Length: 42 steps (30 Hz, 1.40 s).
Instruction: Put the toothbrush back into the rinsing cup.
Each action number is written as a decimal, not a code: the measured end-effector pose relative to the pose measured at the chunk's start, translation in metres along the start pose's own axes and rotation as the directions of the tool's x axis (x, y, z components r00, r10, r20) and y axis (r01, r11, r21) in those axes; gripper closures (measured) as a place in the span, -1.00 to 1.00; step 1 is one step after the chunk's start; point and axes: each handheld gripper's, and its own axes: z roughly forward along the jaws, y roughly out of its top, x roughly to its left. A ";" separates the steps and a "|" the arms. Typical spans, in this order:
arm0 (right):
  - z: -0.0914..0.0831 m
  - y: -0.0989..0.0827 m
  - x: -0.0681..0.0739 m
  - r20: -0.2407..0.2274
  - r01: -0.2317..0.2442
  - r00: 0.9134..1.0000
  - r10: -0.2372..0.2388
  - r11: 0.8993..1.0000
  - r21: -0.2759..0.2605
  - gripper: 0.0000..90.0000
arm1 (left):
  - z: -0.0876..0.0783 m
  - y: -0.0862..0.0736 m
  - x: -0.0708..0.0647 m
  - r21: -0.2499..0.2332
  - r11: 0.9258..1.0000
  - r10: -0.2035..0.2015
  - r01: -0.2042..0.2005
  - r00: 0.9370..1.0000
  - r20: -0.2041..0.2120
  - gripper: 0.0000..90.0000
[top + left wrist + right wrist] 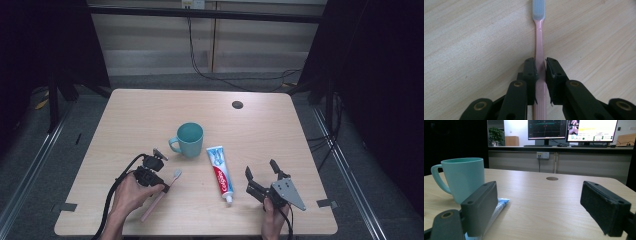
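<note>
Toothbrush (539, 37) handle pinched in left gripper (540, 67), seemingly angled down; right gripper (539, 207) level, jaws wide, empty

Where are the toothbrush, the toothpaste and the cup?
toothbrush (539, 42): left gripper view, on the pink neck below the bristles.
toothpaste (220, 173): high view, middle of the tube.
cup (191, 144): high view, front of the teal wall.

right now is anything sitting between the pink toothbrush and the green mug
Nothing visible. The left gripper is shut on the toothbrush, and only bare table lies between its head and the mug. The toothpaste tube lies off to the side.
</note>
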 end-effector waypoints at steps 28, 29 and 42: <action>0.000 0.000 0.000 0.000 -0.001 1.000 0.001 1.000 0.003 -0.69 | -0.012 -0.008 0.005 -0.104 0.995 0.003 0.003 0.999 0.053 0.75; 0.000 0.000 0.000 0.000 -0.001 1.000 0.001 1.000 0.002 -0.70 | -0.013 -0.009 0.005 -0.114 0.994 0.000 0.006 0.998 0.059 0.75; 0.000 0.000 0.000 0.001 -0.001 1.000 0.001 1.000 0.002 -0.69 | -0.033 -0.016 0.007 -0.263 0.965 0.015 0.008 0.996 0.087 0.76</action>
